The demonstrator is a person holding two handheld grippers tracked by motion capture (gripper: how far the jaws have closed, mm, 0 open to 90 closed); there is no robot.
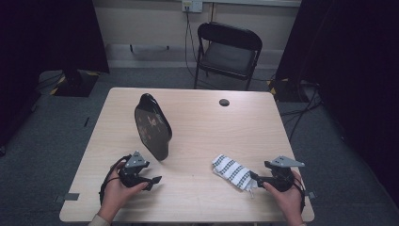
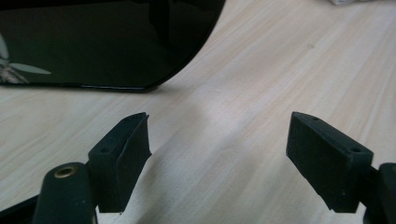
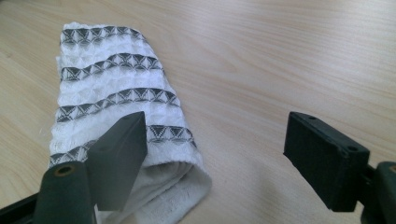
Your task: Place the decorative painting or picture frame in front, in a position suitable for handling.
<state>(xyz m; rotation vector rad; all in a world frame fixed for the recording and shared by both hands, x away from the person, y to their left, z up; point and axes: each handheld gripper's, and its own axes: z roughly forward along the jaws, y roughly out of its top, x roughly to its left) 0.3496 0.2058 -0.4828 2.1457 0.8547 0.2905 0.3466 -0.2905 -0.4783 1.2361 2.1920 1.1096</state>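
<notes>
A folded white cloth [image 1: 231, 172] with dark patterned stripes lies on the wooden table [image 1: 202, 122] at the front right. My right gripper [image 1: 254, 177] stands open at its near end. In the right gripper view the cloth [image 3: 116, 88] runs under the left jaw, and bare wood fills the gap of the right gripper [image 3: 215, 135]. A glossy black oval tray [image 1: 153, 127] with a faint flower print lies left of centre. My left gripper [image 1: 154, 180] is open just in front of it. Its own view shows the tray's curved edge [image 2: 107, 42] beyond the left gripper [image 2: 219, 135].
A black folding chair [image 1: 229, 49] stands behind the table's far edge. A round cable hole [image 1: 224, 102] sits near the far right of the tabletop. Dark curtains hang on both sides, and cables trail over the grey carpet at the right.
</notes>
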